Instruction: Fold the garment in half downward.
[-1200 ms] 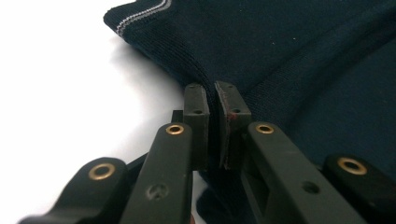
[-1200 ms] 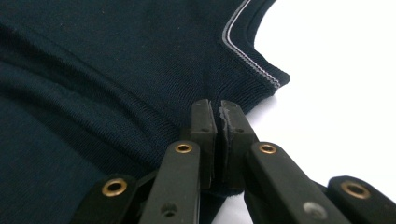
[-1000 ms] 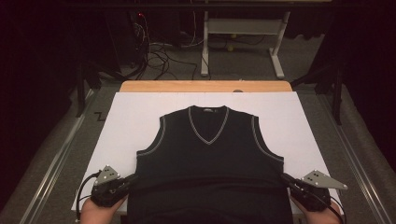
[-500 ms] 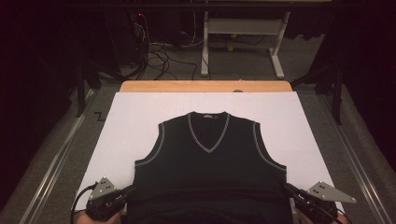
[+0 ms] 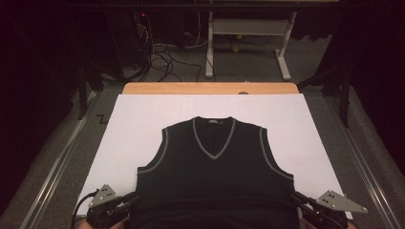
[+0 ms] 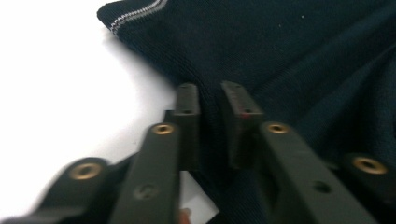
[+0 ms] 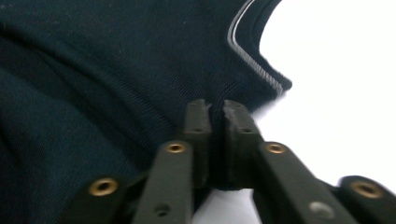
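vest point(image 5: 215, 176) on sheet point(image 5: 133, 124); sheet on table point(image 5: 210, 88)

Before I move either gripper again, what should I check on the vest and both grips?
1. Sweater vest flat on the white sheet, V-neck pointing away from the person: ok.
2. Both armhole trims lying smooth, not folded under: ok.
3. Left gripper let go: its jaws have just been opening, and the vest's side edge sits between them with a visible gap: ok.
4. Right gripper let go: its jaws have just been opening, but fabric fills the narrow gap between them: cannot tell.
5. Hem straight at the near table edge: too dark in the high view: cannot tell.
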The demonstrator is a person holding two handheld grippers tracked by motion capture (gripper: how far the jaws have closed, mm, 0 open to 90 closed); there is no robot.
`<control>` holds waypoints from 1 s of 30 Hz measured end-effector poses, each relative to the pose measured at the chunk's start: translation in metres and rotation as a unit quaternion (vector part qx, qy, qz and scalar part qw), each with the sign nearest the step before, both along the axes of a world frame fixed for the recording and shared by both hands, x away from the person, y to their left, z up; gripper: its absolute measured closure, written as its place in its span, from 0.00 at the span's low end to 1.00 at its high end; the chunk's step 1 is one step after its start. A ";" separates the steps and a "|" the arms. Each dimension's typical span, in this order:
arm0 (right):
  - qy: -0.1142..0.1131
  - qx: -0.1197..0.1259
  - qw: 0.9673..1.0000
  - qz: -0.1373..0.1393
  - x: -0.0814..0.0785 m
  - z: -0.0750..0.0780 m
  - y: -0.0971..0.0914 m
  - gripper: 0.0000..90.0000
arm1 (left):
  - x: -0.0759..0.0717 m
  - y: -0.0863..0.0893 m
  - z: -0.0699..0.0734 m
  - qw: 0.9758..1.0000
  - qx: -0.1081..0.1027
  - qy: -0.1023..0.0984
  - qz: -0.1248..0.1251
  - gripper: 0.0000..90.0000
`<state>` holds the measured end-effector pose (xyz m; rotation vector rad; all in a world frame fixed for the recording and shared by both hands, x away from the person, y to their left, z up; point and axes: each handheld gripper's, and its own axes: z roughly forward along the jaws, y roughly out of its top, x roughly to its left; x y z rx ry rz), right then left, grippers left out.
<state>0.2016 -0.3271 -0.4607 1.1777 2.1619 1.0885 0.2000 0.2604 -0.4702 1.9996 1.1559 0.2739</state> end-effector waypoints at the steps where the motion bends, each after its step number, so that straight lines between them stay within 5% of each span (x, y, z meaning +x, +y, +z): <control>1: 0.001 0.004 1.000 -0.003 0.001 0.000 0.000 0.81 | 0.002 0.003 0.000 1.000 -0.017 -0.004 0.006 0.67; 2: 0.000 0.008 1.000 -0.007 0.003 0.000 -0.001 0.77 | 0.003 0.006 0.001 1.000 -0.026 -0.007 0.010 0.57; 5: -0.002 0.017 1.000 -0.017 0.007 0.000 -0.003 0.70 | 0.006 0.014 0.000 0.998 -0.045 -0.020 0.032 0.51; 16: -0.034 0.058 0.997 -0.049 0.034 0.003 -0.003 0.31 | 0.030 0.011 0.001 0.996 -0.040 -0.051 0.054 0.29; 24: -0.057 0.069 0.994 -0.060 0.063 0.009 0.005 0.13 | 0.048 -0.001 0.007 0.996 -0.049 -0.073 0.024 0.16; 30: -0.071 0.068 0.993 -0.069 0.083 0.014 0.014 0.00 | 0.064 -0.008 0.010 0.994 -0.048 -0.089 0.038 0.00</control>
